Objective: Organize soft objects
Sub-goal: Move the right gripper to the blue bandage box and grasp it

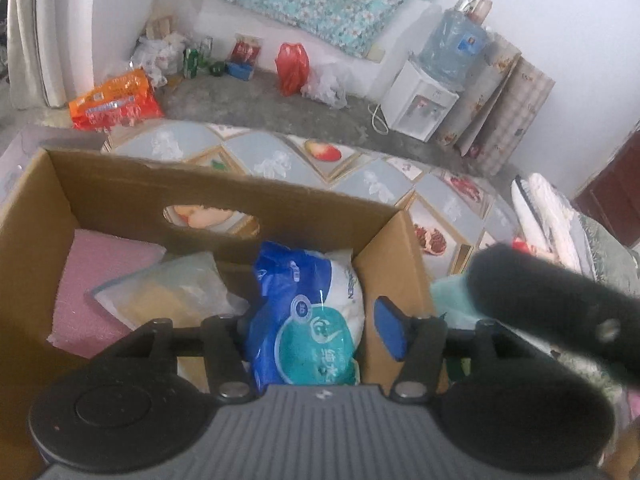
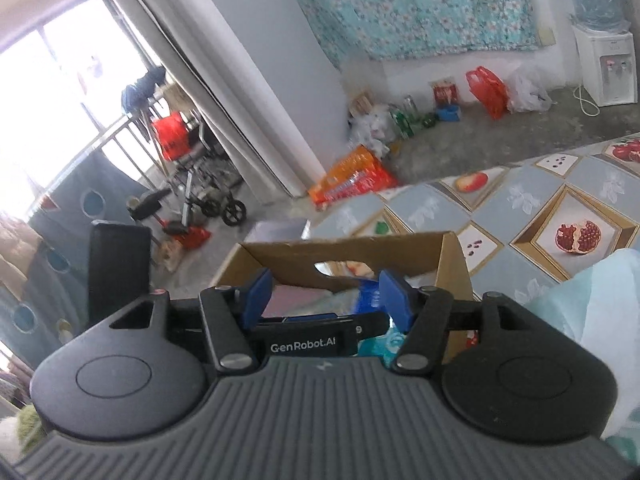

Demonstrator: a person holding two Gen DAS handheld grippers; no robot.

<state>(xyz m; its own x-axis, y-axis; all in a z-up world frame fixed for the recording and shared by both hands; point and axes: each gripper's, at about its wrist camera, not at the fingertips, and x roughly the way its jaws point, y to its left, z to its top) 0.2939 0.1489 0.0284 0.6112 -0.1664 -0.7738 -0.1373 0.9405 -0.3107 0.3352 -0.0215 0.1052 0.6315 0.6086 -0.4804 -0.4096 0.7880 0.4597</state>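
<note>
We held our left gripper (image 1: 316, 332) over the cardboard box (image 1: 224, 184), fingers apart around the blue tissue pack (image 1: 308, 320); right gripper (image 2: 326, 296) open, empty.

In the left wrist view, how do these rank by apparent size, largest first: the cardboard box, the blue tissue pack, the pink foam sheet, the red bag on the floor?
1. cardboard box
2. blue tissue pack
3. pink foam sheet, partly covered, so its order with the pack is unsure
4. red bag, smallest, but it is far from the camera.
</note>
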